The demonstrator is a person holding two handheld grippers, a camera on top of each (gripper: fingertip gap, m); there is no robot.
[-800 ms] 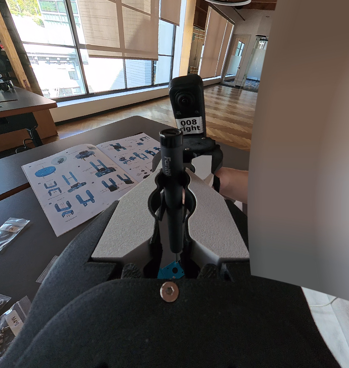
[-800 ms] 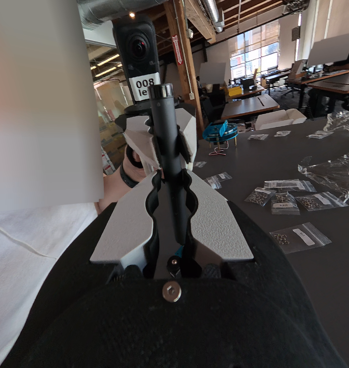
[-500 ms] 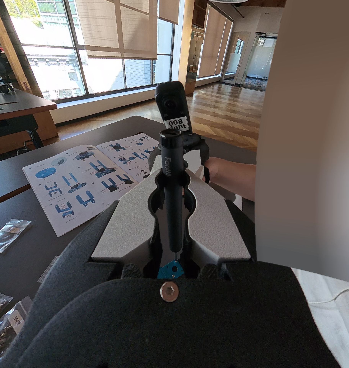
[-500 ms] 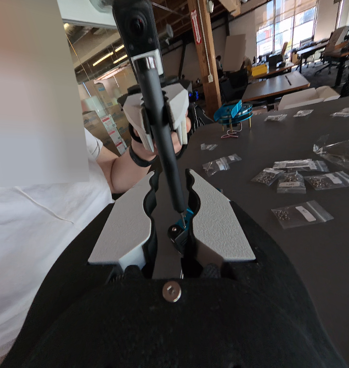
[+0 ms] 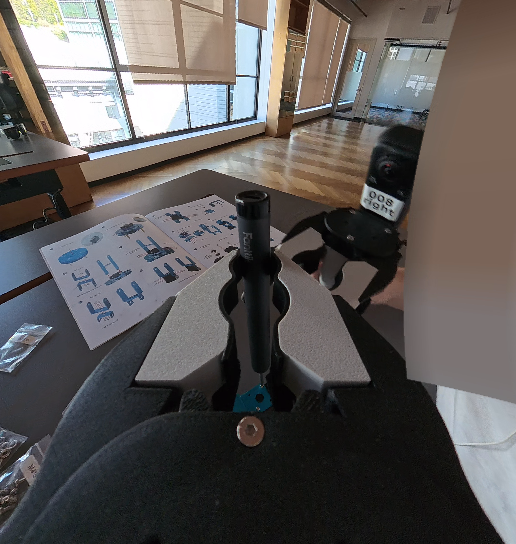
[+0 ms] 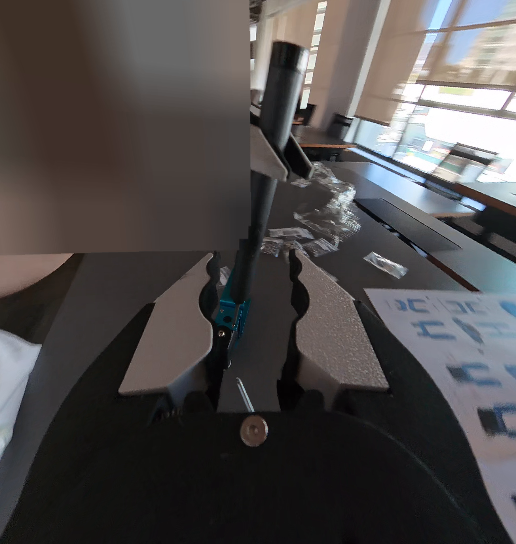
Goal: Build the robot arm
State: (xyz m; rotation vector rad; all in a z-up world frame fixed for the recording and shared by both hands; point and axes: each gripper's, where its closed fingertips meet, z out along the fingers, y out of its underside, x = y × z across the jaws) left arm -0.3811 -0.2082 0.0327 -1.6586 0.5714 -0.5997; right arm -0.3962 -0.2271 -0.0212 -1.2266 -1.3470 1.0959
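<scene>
Left tongs (image 5: 255, 266): clenched on my screwdriver (image 5: 255, 282); keep tip upright on blue bracket (image 5: 252, 399). Right tongs (image 6: 252, 259): released, straddling the bracket.

Left wrist view: camera mounted behind its own jaws, looking forward over the dark surface (image 5: 30, 382) toward the windows, close on a dark screwdriver (image 5: 255, 282). Right wrist view: same mounting, tilted, motion-blurred, facing across that surface. Both views share the screwdriver, the blue bracket (image 6: 231, 315) and the open instruction booklet (image 5: 124, 265).
</scene>
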